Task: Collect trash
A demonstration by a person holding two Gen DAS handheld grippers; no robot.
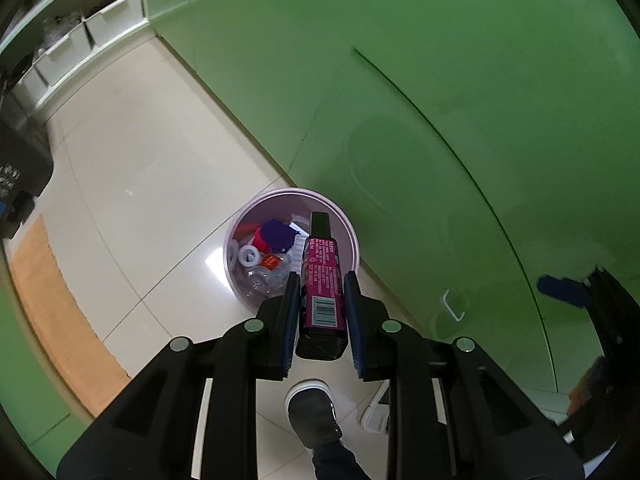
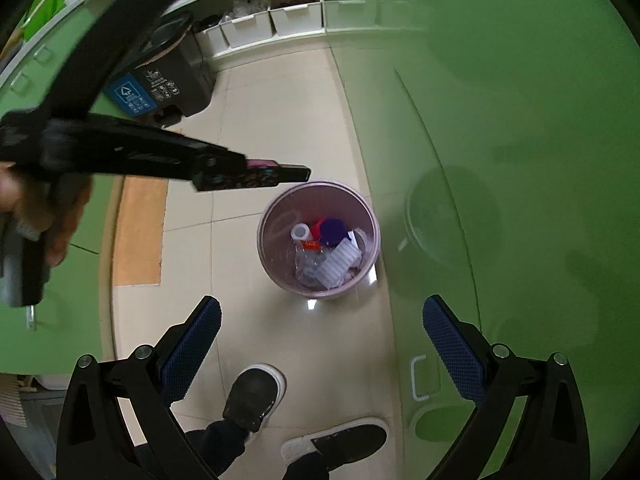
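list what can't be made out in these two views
- Bottle label text: left wrist view, too small and blurred.
- Bottle in the right wrist view: mostly hidden by the left tongs, motion-blurred.
- Bin contents: left wrist view, partly covered by the bottle.
- Shelf boxes' contents: right wrist view, too small.

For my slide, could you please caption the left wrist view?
Left gripper holds a magenta bottle above the pink trash bin.

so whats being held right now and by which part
The left hand-held gripper grips a magenta-labelled black bottle by its lower body, near the barcode. The right hand-held gripper holds nothing.
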